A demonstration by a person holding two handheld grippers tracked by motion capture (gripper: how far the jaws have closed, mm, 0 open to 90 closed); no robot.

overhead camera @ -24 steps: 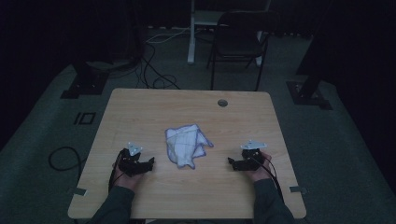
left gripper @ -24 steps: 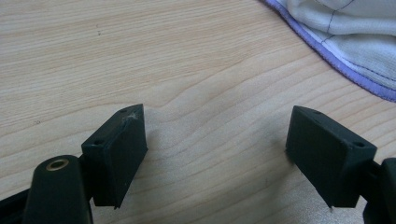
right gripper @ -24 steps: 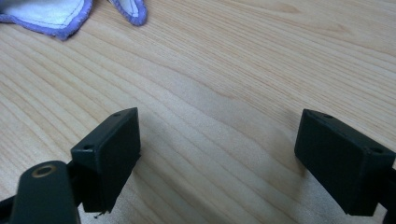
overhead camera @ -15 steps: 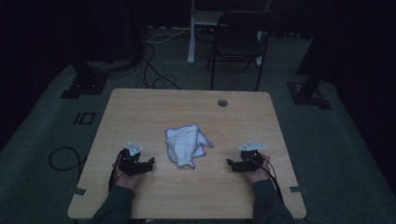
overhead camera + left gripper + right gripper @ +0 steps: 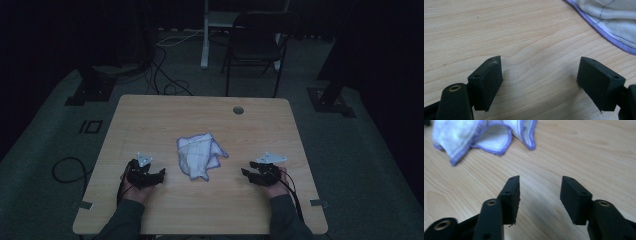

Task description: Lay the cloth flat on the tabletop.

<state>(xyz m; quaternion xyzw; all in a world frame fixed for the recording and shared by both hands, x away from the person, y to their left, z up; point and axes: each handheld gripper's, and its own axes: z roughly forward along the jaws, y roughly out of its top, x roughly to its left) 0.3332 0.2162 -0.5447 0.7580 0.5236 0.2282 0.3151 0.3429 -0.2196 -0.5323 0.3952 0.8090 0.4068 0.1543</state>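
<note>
A crumpled white cloth with a purple hem [image 5: 199, 154] lies in the middle of the wooden table [image 5: 150, 115]. My left gripper [image 5: 159, 175] rests low on the table to the cloth's left, jaws open with bare wood between them [image 5: 539, 80]; the cloth's edge [image 5: 609, 20] sits at the upper right of the left gripper view. My right gripper [image 5: 247, 173] rests to the cloth's right, open and holding nothing [image 5: 540, 190]. In the right gripper view the cloth [image 5: 481, 135] lies ahead at the upper left.
A round cable hole [image 5: 238, 110] sits near the table's far edge. Beyond the table stand a dark folding chair [image 5: 257, 47] and a white post [image 5: 205, 35]. Cables [image 5: 165, 75] trail over the grey floor, and black stand feet [image 5: 92, 90] flank the table.
</note>
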